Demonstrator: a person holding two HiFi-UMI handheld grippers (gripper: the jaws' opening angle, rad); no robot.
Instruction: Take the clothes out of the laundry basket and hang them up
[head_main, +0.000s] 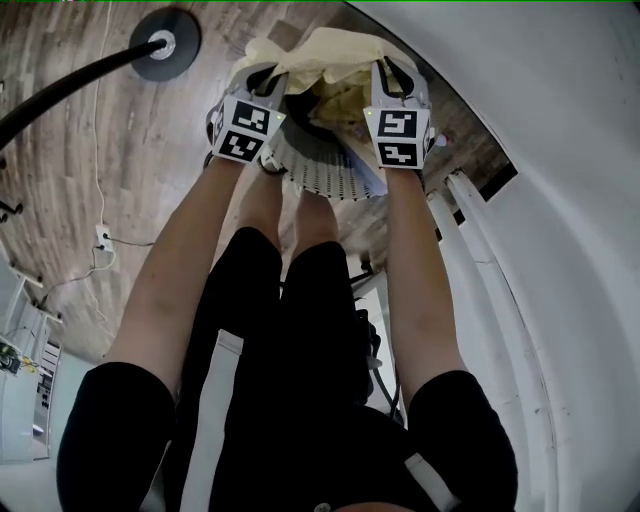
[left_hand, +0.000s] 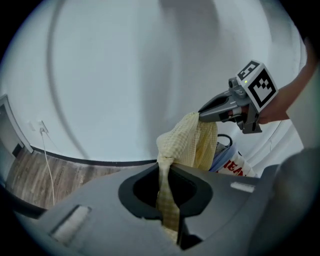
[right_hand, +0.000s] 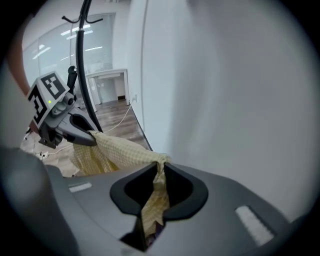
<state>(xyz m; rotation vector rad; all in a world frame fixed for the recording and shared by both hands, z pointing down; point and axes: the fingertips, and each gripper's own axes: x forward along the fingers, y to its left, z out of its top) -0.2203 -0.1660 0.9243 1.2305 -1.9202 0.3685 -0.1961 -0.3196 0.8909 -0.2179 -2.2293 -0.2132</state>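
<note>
A pale yellow checked garment hangs stretched between my two grippers, above the white slatted laundry basket. My left gripper is shut on one end of it and my right gripper on the other. In the left gripper view the cloth runs from my own shut jaws up to the right gripper, whose tips pinch it. In the right gripper view the cloth spans from my shut jaws to the left gripper. More yellowish fabric lies in the basket below.
A black coat stand, with its round base on the wood floor and its pole, rises to the left. White tubes and a white wall lie to the right. A bag with red lettering sits below the right gripper. A cable runs across the floor.
</note>
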